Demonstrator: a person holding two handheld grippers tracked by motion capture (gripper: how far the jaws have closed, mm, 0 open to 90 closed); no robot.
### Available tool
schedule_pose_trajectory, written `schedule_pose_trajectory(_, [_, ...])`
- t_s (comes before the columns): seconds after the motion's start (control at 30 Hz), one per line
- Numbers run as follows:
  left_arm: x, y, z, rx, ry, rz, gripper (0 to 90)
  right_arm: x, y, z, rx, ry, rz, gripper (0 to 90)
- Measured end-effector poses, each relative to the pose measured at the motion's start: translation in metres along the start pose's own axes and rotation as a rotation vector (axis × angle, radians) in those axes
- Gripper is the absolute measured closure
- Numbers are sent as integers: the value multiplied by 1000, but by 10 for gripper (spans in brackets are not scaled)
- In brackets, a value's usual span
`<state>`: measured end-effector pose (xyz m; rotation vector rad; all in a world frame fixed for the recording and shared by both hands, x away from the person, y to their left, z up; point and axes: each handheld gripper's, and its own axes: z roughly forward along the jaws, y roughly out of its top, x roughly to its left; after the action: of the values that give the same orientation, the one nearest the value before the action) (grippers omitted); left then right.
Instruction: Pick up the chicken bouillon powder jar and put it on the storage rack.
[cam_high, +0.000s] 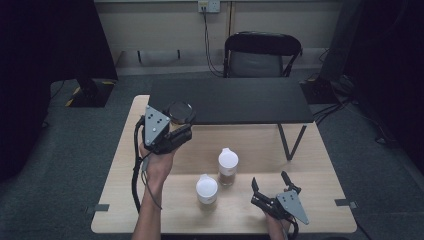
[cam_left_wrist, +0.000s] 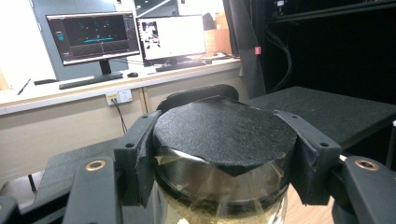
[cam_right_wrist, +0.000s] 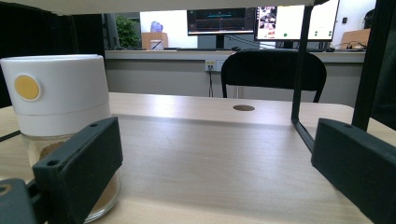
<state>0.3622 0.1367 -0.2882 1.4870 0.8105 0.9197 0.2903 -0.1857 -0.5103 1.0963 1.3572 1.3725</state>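
My left gripper (cam_high: 181, 122) is shut on a glass jar with a black lid (cam_high: 180, 110), held above the table's far left by the black shelf's front corner. In the left gripper view both pads (cam_left_wrist: 140, 154) press on the lid's sides, and the jar (cam_left_wrist: 224, 135) shows pale grainy contents below the lid. Two glass jars with white lids stand mid-table, one farther back (cam_high: 227, 165) and one nearer (cam_high: 206, 190). My right gripper (cam_high: 270, 182) rests open at the front right with nothing between its jaws. In the right gripper view (cam_right_wrist: 217, 172) a white-lidded jar (cam_right_wrist: 60, 102) stands just behind the left jaw.
A low black shelf (cam_high: 230, 100) spans the far half of the wooden table (cam_high: 310, 165), its thin metal leg (cam_high: 290, 142) standing right of the jars. A black chair (cam_high: 260, 55) stands behind the table. Bare wood lies ahead of the right gripper (cam_right_wrist: 210, 135).
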Motion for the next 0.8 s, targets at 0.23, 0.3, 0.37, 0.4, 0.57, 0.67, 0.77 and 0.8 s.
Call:
schedule_pose_trajectory(0.23, [0, 8, 13, -12, -4, -10, 351, 0, 0, 0, 0, -1, -1, 8])
schedule_pose_trajectory(0.3, [1, 10, 16, -15, 0, -12, 351, 0, 0, 0, -1, 0, 0, 8])
schedule_pose_trajectory(0.37, [2, 12, 20, -25, -3, -23, 351, 0, 0, 0, -1, 0, 0, 8])
schedule_pose_trajectory(0.4, [2, 13, 23, -28, -4, -30, 351, 0, 0, 0, -1, 1, 0, 8])
schedule_pose_trajectory(0.57, [1, 18, 33, -29, 4, -23, 352, 0, 0, 0, 0, 1, 1, 8])
schedule_pose_trajectory(0.67, [1, 20, 40, -24, 3, -21, 352, 0, 0, 0, -1, 1, 0, 8])
schedule_pose_trajectory(0.77, [3, 21, 48, -13, -10, -34, 352, 0, 0, 0, -1, 2, 0, 8])
schedule_pose_trajectory(0.8, [4, 21, 52, -8, -14, -43, 352, 0, 0, 0, -1, 2, 0, 8])
